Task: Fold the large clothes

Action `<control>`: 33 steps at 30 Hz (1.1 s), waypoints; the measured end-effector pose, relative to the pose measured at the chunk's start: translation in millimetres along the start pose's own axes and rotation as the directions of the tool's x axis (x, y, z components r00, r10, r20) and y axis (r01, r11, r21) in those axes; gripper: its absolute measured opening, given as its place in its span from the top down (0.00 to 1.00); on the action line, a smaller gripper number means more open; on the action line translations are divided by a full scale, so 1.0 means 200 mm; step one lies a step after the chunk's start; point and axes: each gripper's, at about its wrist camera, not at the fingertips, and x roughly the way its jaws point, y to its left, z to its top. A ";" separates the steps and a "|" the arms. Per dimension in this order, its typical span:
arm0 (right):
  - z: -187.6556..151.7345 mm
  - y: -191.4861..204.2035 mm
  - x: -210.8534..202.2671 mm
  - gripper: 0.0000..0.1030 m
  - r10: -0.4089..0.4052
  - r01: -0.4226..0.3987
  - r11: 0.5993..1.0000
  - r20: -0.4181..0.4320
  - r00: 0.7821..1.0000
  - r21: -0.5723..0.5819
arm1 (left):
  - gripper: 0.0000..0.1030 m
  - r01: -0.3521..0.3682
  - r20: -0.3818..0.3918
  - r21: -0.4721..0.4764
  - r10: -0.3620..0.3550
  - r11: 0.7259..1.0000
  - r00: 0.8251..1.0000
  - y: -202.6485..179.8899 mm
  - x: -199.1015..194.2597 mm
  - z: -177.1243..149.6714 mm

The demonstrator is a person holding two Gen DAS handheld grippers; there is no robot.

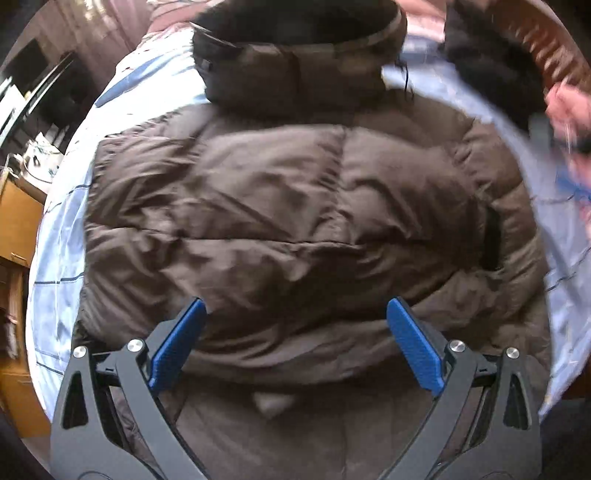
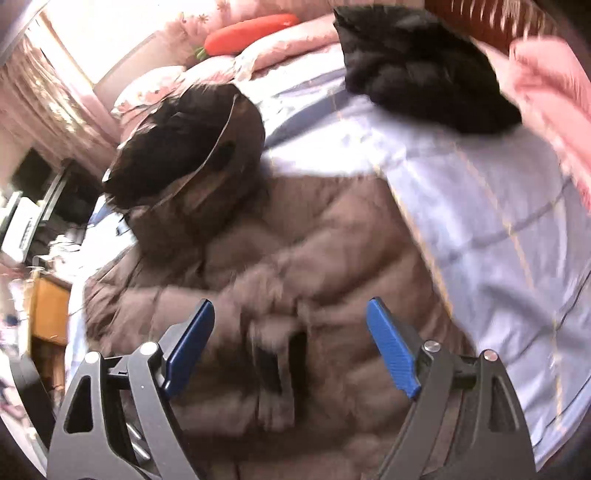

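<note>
A brown puffer jacket (image 1: 295, 206) lies spread on a bed, its hood (image 1: 295, 48) at the far end. My left gripper (image 1: 295, 314) is open and empty just above the jacket's near hem. In the right wrist view the same jacket (image 2: 288, 280) lies left of centre, its hood (image 2: 184, 147) at upper left. My right gripper (image 2: 290, 314) is open and empty above the jacket's right side, near a dark pocket slit (image 2: 299, 354). The right hand and its gripper show blurred at the right edge of the left wrist view (image 1: 569, 122).
The bed has a light blue checked sheet (image 2: 498, 240). A black garment (image 2: 417, 66) lies at the bed's far right. Pink pillows (image 2: 554, 96) and an orange carrot-shaped cushion (image 2: 251, 29) lie by the headboard. A wooden cabinet (image 1: 18, 229) stands left of the bed.
</note>
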 end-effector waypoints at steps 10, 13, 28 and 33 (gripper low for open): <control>0.86 0.43 0.55 0.17 -0.060 0.060 0.998 0.006 0.998 -0.028 | 0.02 0.065 -0.241 -0.045 -0.073 0.997 0.968 0.00 0.42 0.03; 1.02 0.52 0.74 0.17 -0.089 0.089 0.996 -0.025 0.996 -0.032 | 0.02 0.063 -0.255 -0.036 -0.070 0.997 0.964 0.00 0.45 0.07; 0.78 0.38 0.11 0.94 0.422 -0.413 0.905 0.115 0.899 -0.098 | 0.02 0.139 -0.241 -0.102 -0.160 0.985 0.957 0.10 0.43 0.17; 0.32 0.18 -0.25 0.94 0.458 -0.441 0.874 0.043 0.888 -0.206 | 0.02 0.257 -0.159 -0.372 -0.334 0.892 0.929 0.37 0.21 0.14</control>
